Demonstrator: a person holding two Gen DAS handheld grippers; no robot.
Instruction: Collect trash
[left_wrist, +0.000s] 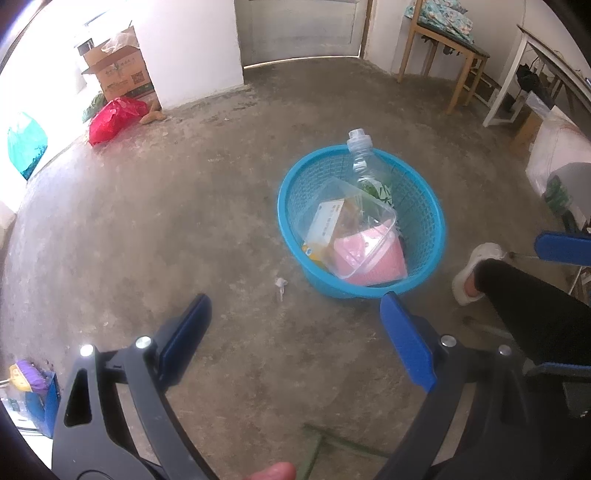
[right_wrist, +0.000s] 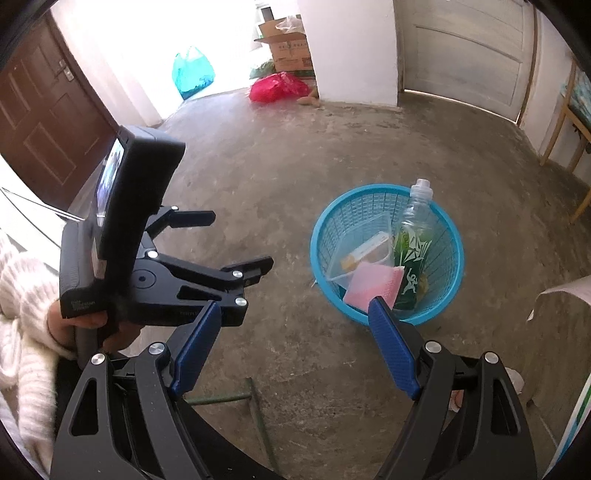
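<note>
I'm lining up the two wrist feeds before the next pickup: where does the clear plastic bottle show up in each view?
Left wrist: the clear plastic bottle stands right of centre, leaning on the far rim of the blue basket.
Right wrist: the bottle is right of centre, on the basket's far-right side.
Shared landmark: the red plastic bag by the cardboard boxes.

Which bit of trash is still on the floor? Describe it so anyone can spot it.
Start at the blue basket on the concrete floor. Just outside its wall lies a small crumpled white scrap. It is the only loose piece outside the basket, unlike the bottle and packaging inside.
</note>
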